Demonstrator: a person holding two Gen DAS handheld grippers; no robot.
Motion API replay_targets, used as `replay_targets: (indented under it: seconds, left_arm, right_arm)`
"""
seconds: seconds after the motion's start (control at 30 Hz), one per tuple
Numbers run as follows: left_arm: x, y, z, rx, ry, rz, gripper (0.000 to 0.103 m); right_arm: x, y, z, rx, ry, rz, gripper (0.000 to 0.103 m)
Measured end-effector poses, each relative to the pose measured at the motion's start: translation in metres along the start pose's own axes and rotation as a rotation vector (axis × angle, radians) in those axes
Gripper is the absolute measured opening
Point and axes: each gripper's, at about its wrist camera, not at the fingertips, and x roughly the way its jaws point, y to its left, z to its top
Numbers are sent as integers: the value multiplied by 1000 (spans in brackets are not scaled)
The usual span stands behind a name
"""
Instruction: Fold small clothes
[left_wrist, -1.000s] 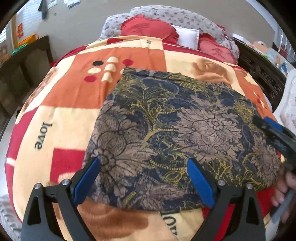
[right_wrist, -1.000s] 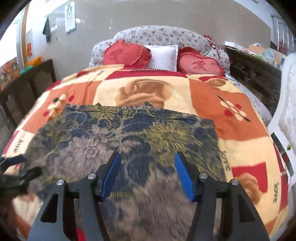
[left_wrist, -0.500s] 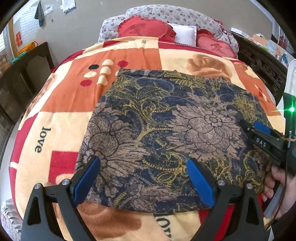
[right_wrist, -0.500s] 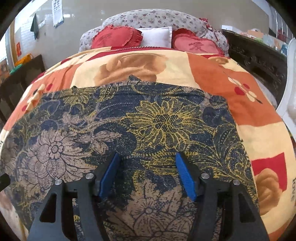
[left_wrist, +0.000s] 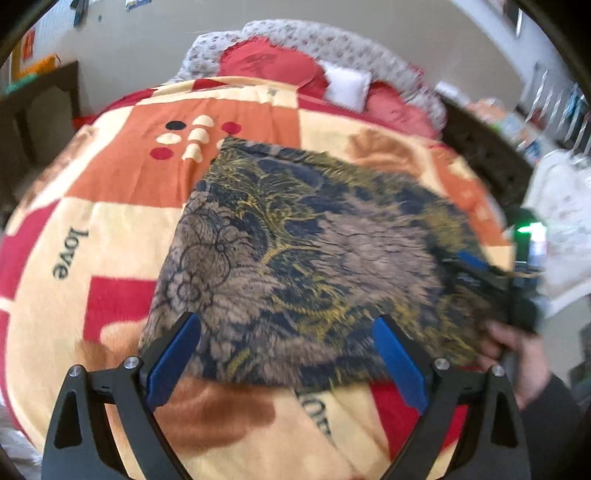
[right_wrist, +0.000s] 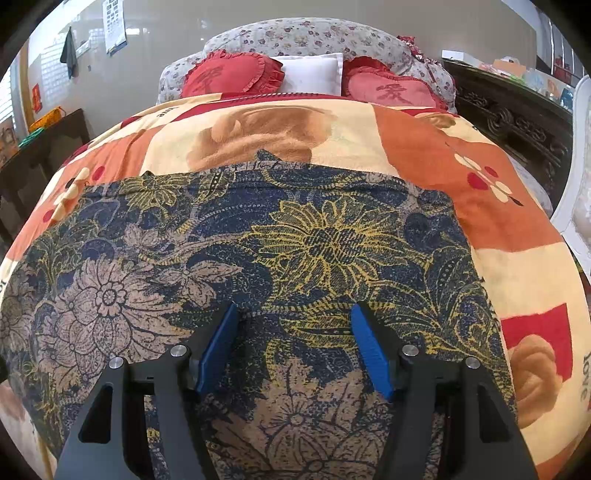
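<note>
Across the left wrist view, a dark wooden cabinet (left_wrist: 40, 107) stands at the upper left, then the bed's patchwork blanket (left_wrist: 122, 206) with "love" printed on it. The floral garment (left_wrist: 295, 251) lies flat on the blanket through the middle of the frame. At the top centre, red heart cushions (left_wrist: 266, 66) flank a white pillow (left_wrist: 347, 83). Your left gripper (left_wrist: 286, 345) sits low in the frame with its jaws wide and nothing between them, its tips over the garment's near edge. At the right edge, your right gripper (left_wrist: 491, 284) is at the garment's right corner, with your right hand (left_wrist: 517, 358) just below it. That whole side is blurred, so you cannot tell there whether cloth is caught.

In the right wrist view, the same cabinet (right_wrist: 48, 144) is at the left, the garment (right_wrist: 258, 258) fills the lower middle, and a carved dark dresser (right_wrist: 517, 122) runs along the right. Your right gripper (right_wrist: 293, 341) shows its jaws at a medium gap over the cloth, with fabric visible between them but not pinched.

Compared with 0.5 s ago, the left view has swung and blurred, and the garment now sits tilted across that frame. The right view has closed in slightly on the cloth, with its jaw gap unchanged.
</note>
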Motion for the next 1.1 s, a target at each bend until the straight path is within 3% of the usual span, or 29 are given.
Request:
replay_targets:
  seconds: [0.1,0.17,0.33,0.53,0.7,0.8,0.87,1.0,1.1]
  left_arm:
    - [-17,27,-16,-78,-25,-149,96]
    - [-22,43,-27,-129,-40,-207,96]
    - [-1,80,-36,-349,15,-353,96]
    - [21,98,-18,-535,53,-455,97]
    - [27,117,-8,-713,33,-551,96]
    - [19,106,-5,-649,5,-556,96]
    - [13,93,0,-517,-7,-506,95]
    - [18,88,1,-442,-16,-459,89]
    - [22,73,0,-321,-6,-440,89]
  right_arm:
    - [0,0,0,1,0,2,70]
    - [-1,0,0,2,0,4,70]
    - [-1,-1,0,4,-1,8,70]
    - [-1,-1,0,5,0,7,70]
    - [-1,-1,0,5,0,7,70]
    - [-1,-1,0,5,0,7,70]
    - [-1,-1,0,6,0,8,70]
    - [-2,0,0,6,0,10,70]
    - [-2,-1,0,8,0,11,70]
